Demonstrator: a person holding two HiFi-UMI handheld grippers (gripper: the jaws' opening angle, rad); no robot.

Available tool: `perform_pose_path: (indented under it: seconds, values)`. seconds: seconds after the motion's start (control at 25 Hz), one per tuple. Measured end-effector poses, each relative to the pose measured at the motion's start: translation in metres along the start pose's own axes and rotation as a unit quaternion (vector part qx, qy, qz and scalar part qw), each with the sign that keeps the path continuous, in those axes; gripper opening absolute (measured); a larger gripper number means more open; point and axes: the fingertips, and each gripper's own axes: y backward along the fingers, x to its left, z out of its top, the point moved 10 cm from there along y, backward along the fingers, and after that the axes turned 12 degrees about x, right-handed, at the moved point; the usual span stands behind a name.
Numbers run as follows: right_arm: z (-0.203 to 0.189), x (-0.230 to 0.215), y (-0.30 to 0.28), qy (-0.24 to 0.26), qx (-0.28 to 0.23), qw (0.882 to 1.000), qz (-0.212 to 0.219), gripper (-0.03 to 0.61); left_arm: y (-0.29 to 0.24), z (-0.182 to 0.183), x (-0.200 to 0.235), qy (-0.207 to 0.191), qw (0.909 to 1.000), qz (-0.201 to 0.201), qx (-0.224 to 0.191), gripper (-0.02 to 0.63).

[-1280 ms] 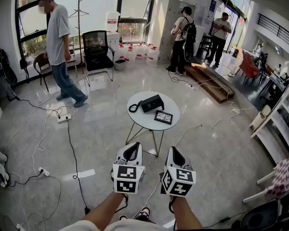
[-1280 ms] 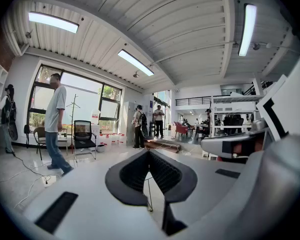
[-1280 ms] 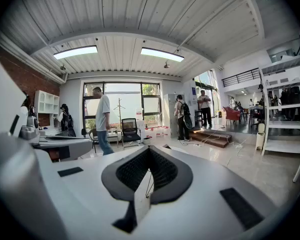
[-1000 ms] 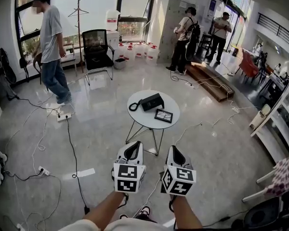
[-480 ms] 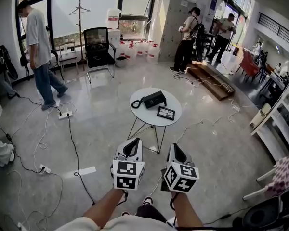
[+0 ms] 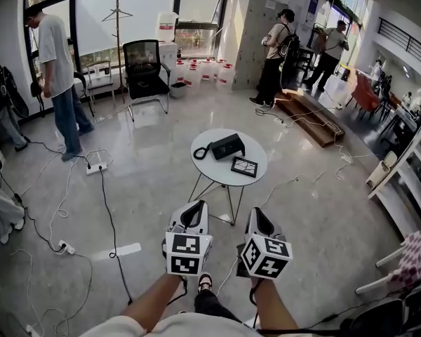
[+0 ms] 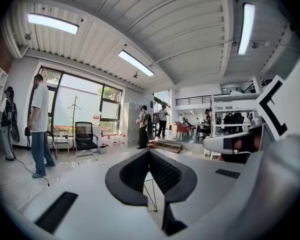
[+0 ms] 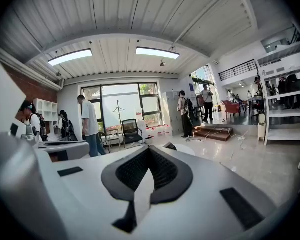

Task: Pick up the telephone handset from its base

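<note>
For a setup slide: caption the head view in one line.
Shut and empty, the left gripper and right gripper hover short of a round white table bearing a black telephone.

Approach: floor this side of the table (image 6: 214, 171) is lying open.
Left of table: cables (image 6: 104, 209) are trailing.

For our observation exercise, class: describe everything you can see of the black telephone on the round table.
The telephone is black, boxy and looks like plastic. It lies flat on the far half of the round white table, slantwise to the view. Its cord curls in a loop off its left end. The handset seems to rest on the base, though it is too small to tell apart. A dark flat panel lies beside it, apart. Only the table touches it.
</note>
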Motion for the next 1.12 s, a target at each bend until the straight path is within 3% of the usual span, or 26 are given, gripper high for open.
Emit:
perform_pose_path:
  seconds: [0.56,1.12]
  values:
    - [0.028,-0.017,-0.052,0.003,0.004,1.000,0.003,0.023,-0.052,0.022,0.017,0.002,1.0000,0.009,0.001,0.017]
    - [0.071,-0.051,-0.131,-0.001,0.015,1.000,0.005,0.023,-0.139,0.059,0.034,-0.001,0.9998,0.017,0.012,0.017]
